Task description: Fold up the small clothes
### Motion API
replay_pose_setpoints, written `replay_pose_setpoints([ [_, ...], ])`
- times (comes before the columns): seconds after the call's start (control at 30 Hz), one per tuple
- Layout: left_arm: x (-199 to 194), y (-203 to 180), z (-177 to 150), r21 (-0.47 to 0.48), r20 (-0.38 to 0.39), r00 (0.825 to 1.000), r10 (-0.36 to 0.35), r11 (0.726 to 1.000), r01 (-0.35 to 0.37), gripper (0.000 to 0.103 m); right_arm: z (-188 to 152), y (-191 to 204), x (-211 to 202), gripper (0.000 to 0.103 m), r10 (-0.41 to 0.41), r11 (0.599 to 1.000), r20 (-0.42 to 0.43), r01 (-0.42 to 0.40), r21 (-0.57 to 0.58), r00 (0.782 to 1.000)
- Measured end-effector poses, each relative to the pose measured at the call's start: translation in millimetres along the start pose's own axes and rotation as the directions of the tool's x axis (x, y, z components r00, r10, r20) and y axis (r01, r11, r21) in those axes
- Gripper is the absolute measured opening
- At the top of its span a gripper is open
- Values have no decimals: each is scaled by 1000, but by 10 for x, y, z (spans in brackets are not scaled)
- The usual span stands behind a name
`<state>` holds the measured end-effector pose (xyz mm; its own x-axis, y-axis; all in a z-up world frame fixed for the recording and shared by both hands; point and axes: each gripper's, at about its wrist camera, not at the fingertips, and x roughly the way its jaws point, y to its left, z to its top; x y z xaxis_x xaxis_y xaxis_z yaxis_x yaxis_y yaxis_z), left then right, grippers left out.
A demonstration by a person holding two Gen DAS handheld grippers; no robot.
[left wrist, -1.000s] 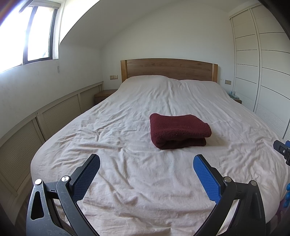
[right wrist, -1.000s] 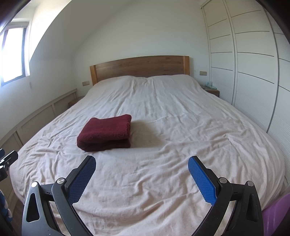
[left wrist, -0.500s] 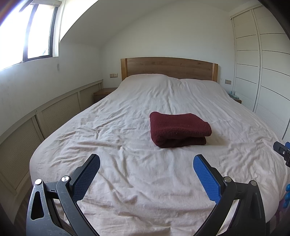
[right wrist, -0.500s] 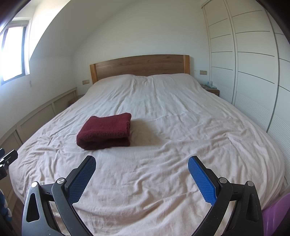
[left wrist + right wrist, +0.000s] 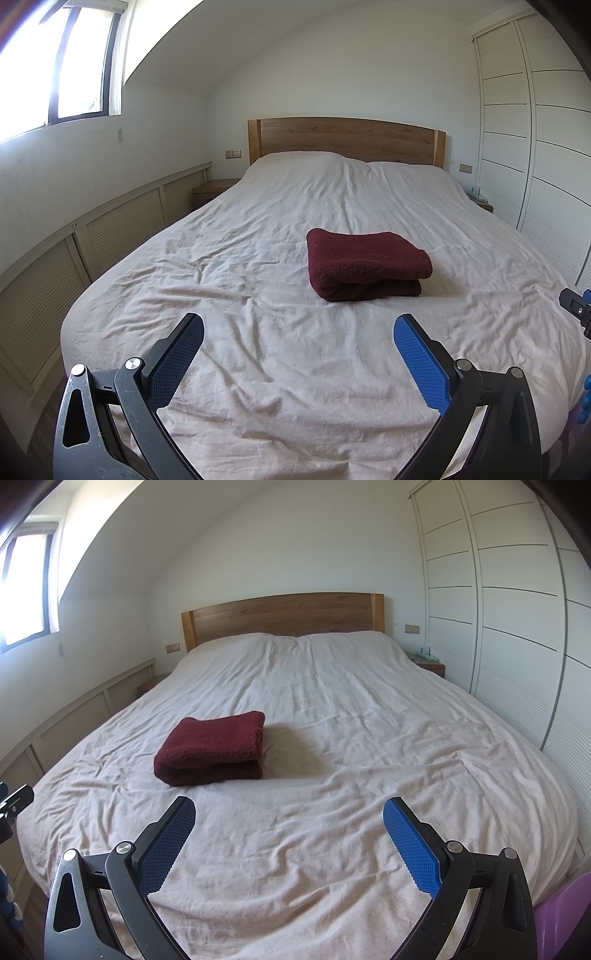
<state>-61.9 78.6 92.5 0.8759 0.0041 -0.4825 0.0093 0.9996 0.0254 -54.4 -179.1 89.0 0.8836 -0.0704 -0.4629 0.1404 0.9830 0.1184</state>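
Both tongs [image 5: 298,325] [image 5: 289,808] backed off slightly — folded cloth [image 5: 367,264] beyond, untouched

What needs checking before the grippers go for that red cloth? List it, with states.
1. Left gripper open, holding nothing: ok.
2. Right gripper open, holding nothing: ok.
3. Red cloth lying on the bed, clear of both grippers: ok.
4. Cloth already folded into a neat stack: ok, so more folding may not be needed.
5. Nothing on the sheet between grippers and cloth: ok.
6. Other clothes waiting to be folded: cannot tell, none in view.
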Motion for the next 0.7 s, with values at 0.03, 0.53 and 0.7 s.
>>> replay_pose_setpoints([
  [0.03,0,0,-1,0,0,1000,0,1000,0,102,1,2,0,102,1,1000,-1,-1,0,1000],
  [0.53,-1,-9,18,5,-8,1000,-7,1000,7,102,10,-15,-7,102,-4,1000,-3,4,-4,1000],
  [0.7,4,-2,22,3,-9,1000,-6,1000,6,102,10,-21,-7,102,-5,1000,-4,5,-4,1000],
])
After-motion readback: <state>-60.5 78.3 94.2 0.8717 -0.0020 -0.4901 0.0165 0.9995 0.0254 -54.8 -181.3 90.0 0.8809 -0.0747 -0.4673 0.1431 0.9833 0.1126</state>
